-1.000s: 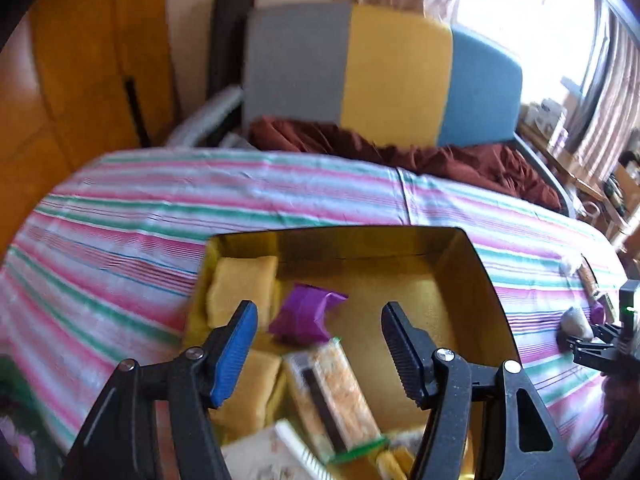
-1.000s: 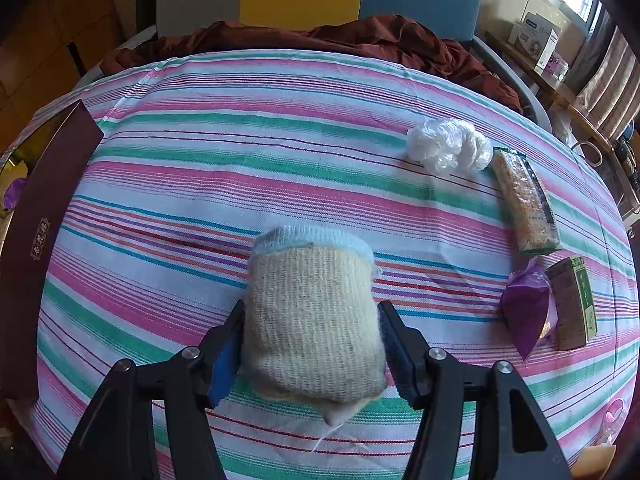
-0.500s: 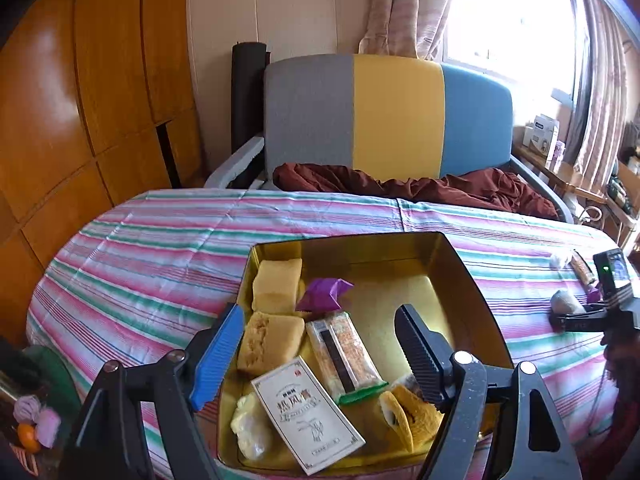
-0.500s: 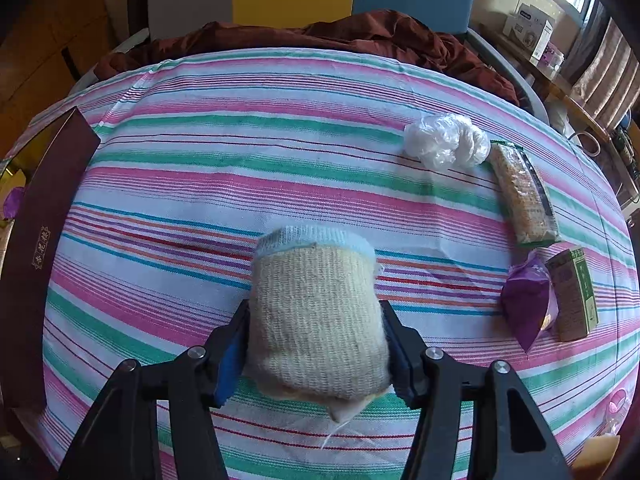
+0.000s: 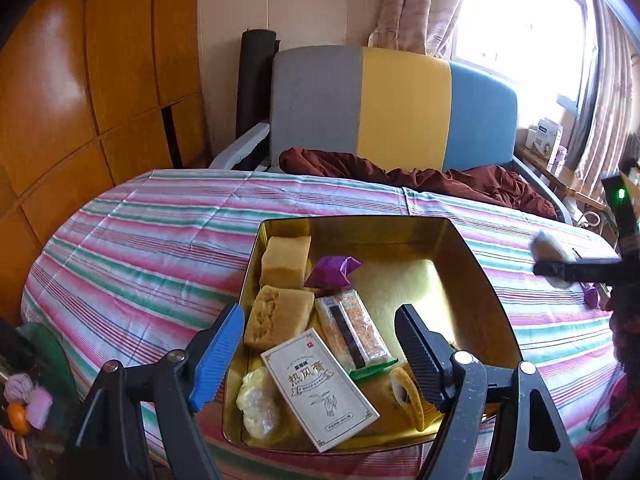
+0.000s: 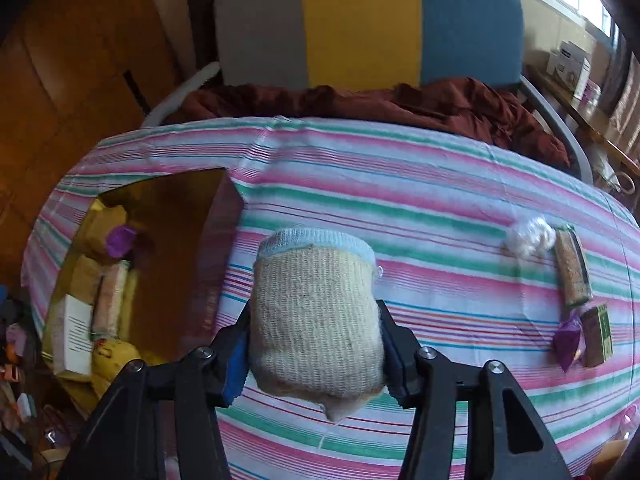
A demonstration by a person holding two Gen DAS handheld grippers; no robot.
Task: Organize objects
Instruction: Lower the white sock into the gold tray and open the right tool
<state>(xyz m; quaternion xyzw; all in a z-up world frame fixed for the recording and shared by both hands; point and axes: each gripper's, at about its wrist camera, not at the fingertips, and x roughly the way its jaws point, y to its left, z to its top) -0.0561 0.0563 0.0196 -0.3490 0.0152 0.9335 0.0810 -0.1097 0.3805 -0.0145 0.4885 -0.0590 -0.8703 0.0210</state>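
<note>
My right gripper (image 6: 314, 356) is shut on a cream knitted bundle with a light blue rim (image 6: 316, 312), held above the striped tablecloth (image 6: 440, 216). It also shows in the left wrist view (image 5: 550, 250) at the far right. My left gripper (image 5: 320, 354) is open and empty above the near end of a gold tin box (image 5: 452, 264). The box holds yellow cakes (image 5: 286, 260), a purple packet (image 5: 332, 270), a snack bar (image 5: 352, 330) and a white card box (image 5: 318, 388). The tin box (image 6: 188, 240) lies left of the bundle in the right wrist view.
On the cloth at the right lie a white plastic wad (image 6: 530, 236), a snack bar (image 6: 574, 270), a purple packet (image 6: 568, 342) and a small green-brown box (image 6: 598, 336). A grey, yellow and blue chair (image 5: 392, 108) with a brown blanket (image 5: 420, 176) stands behind the table.
My right gripper has lifted the knitted bundle off the cloth and swung left, so the tin box now shows in its view. My left gripper has pulled back and up from the box.
</note>
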